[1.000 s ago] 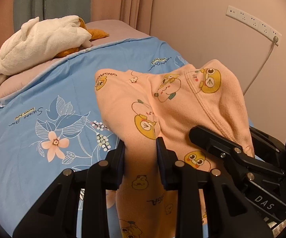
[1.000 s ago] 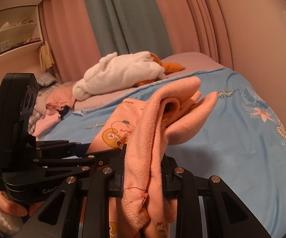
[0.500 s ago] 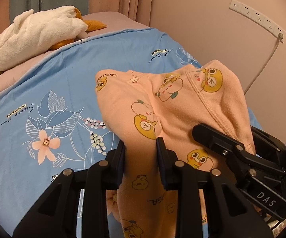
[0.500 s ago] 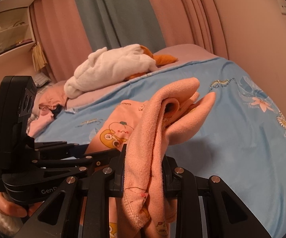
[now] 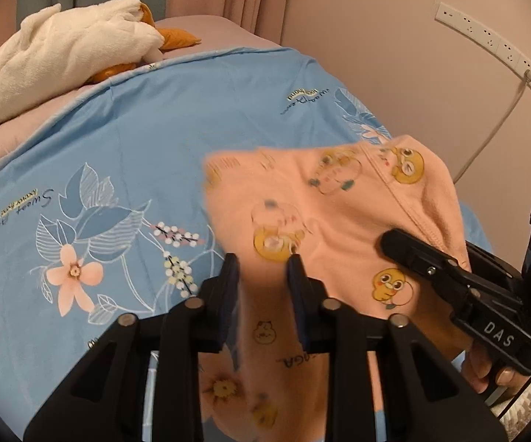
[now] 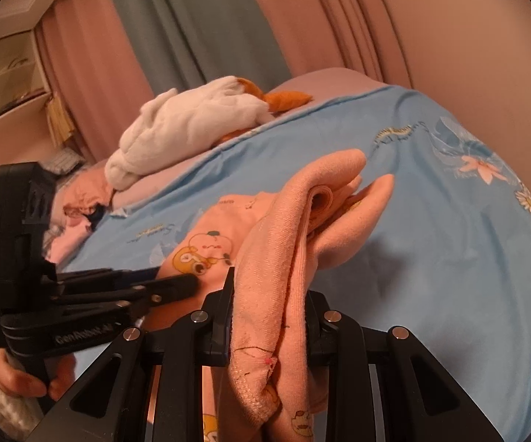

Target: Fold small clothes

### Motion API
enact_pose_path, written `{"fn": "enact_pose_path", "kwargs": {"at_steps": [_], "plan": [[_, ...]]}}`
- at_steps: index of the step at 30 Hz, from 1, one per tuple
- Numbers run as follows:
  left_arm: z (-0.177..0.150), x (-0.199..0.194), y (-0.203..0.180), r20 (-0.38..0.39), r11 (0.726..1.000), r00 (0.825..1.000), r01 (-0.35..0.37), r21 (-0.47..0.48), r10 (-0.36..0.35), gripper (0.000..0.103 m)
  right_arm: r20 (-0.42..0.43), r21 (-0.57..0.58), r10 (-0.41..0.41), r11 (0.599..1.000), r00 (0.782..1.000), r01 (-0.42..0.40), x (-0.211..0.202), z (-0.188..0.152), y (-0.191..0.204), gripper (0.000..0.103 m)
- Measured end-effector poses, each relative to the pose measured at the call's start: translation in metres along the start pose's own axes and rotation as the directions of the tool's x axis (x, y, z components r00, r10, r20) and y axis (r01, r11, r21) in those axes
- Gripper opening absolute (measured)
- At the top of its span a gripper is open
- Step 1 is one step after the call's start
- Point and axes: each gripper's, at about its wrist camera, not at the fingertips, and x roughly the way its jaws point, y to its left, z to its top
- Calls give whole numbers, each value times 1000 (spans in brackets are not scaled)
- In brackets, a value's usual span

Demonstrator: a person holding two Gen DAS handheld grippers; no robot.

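Note:
A small peach garment [image 5: 339,217] with yellow cartoon prints hangs in the air above the bed. My left gripper [image 5: 263,269] is shut on one edge of it, the cloth running down between its fingers. My right gripper [image 6: 269,287] is shut on a bunched, folded-over edge of the same garment [image 6: 302,221]. The right gripper also shows in the left wrist view [image 5: 449,276] at the right, and the left gripper in the right wrist view [image 6: 118,291] at the left. The two grippers are close together.
The bed has a blue floral sheet [image 5: 118,169]. A white plush toy with orange parts [image 5: 55,55] lies at the far end, also seen in the right wrist view [image 6: 191,125]. A wall with a power strip [image 5: 486,40] is at the right. Clothes pile [image 6: 81,202] lies far left.
Both grippers have carried the garment forward over the bed; the plush looks nearer. The garment's free edge has swung and blurs in the left wrist view. Both grips are unchanged.

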Motion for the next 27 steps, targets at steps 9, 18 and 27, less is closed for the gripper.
{"fn": "enact_pose_path", "kwargs": {"at_steps": [9,18,27], "plan": [[-7,41,-3,-65,998,996,64,-9,-65,14,-29,14,-9,1000,1000,9,15,-2,-14,22],[-21,67,2,-113,999,992,45,-13,-46,14,-53,35,-37,999,998,39,23,-6,-32,22],[-23,78,4,-119,999,992,44,-1,-44,18,-98,117,-69,990,993,80,26,-13,-58,22]]}}
